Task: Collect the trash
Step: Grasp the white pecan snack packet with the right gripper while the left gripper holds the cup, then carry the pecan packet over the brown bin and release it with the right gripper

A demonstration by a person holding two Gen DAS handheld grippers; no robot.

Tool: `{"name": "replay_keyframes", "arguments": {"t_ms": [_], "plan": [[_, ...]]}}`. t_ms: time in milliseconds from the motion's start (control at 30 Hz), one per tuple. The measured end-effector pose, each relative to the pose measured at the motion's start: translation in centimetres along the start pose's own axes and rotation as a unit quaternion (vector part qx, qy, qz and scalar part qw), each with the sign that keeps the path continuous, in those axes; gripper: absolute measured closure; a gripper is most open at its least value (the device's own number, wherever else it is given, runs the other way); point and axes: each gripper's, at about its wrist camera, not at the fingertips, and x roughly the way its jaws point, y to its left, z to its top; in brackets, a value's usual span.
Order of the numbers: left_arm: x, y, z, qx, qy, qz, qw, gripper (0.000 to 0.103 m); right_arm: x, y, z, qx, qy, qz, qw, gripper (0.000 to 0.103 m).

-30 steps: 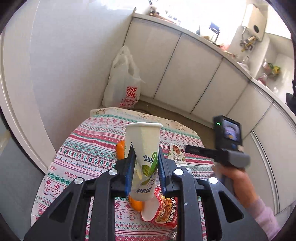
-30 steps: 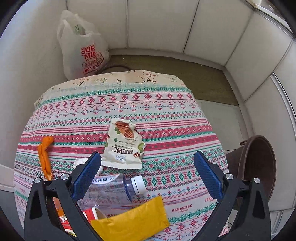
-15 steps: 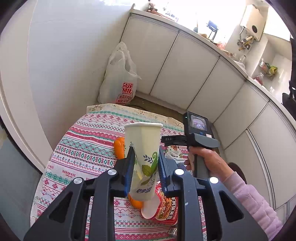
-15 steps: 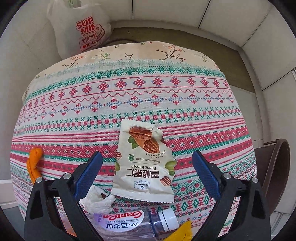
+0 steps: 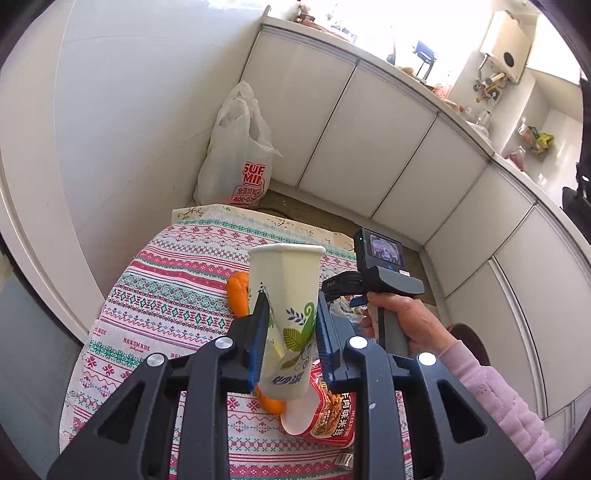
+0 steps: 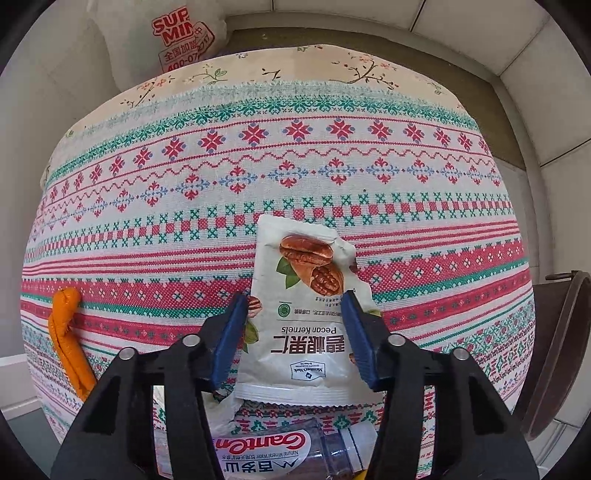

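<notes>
Between the blue pads of the left gripper (image 5: 290,332), low in the middle of the left wrist frame, a paper cup (image 5: 284,317) stands clamped, its rim up and its leaf-printed lower half pinched inward by the narrow grip. Just behind the cup an orange peel (image 5: 238,293) lies on the patterned cloth (image 5: 166,291) of the bench, and below the cup a red noodle packet (image 5: 328,413) lies flat near the frame's lower edge. Right of centre a hand (image 5: 404,319) in a pink sleeve grips the handle of the other tool.

Low in the middle of the right wrist frame, the right gripper (image 6: 293,314) points down at the bench; its jaws have just been closing and now stand partly open on either side of a white pecan pouch (image 6: 304,314). The right pad overlaps the pouch's edge, but whether either pad presses on it cannot be told. The pouch lies flat on the cloth, its print upside down. Below it, at the bottom edge, lie a clear bottle (image 6: 280,456) and a crumpled tissue (image 6: 221,410). The peel sits at the left edge. A brown bin (image 6: 557,354) stands off the bench at the right edge, and a white shopping bag (image 6: 173,33) sits on the floor at upper left.
</notes>
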Motion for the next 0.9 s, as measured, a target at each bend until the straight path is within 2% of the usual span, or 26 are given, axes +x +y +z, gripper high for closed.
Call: {"name": "replay_keyframes", "arguments": {"t_ms": [100,167,300,533,900], "plan": [[0.0,0.0,0.0,0.001,0.000,0.000,1.0000,0.078,-0.5,-0.6,0.0,0.008,-0.006,0.013,1.000,0.072],[0.0,0.0,0.0,0.001,0.000,0.001,1.0000,0.078,-0.7,-1.0,0.0,0.005,-0.008,0.014,1.000,0.075],[0.0,0.0,0.0,0.001,0.000,0.002,1.0000,0.078,-1.3,-0.9,-0.3,-0.007,-0.024,0.013,1.000,0.087],[0.5,0.3,-0.1,-0.005,0.003,0.010,0.9999,0.078,-3.3,-0.6,-1.9,-0.013,-0.067,0.003,0.998,0.099],[0.4,0.4,-0.1,-0.009,-0.004,0.013,0.9999,0.078,-10.9,-3.4,-2.6,0.011,-0.171,-0.007,0.985,0.101]]}}
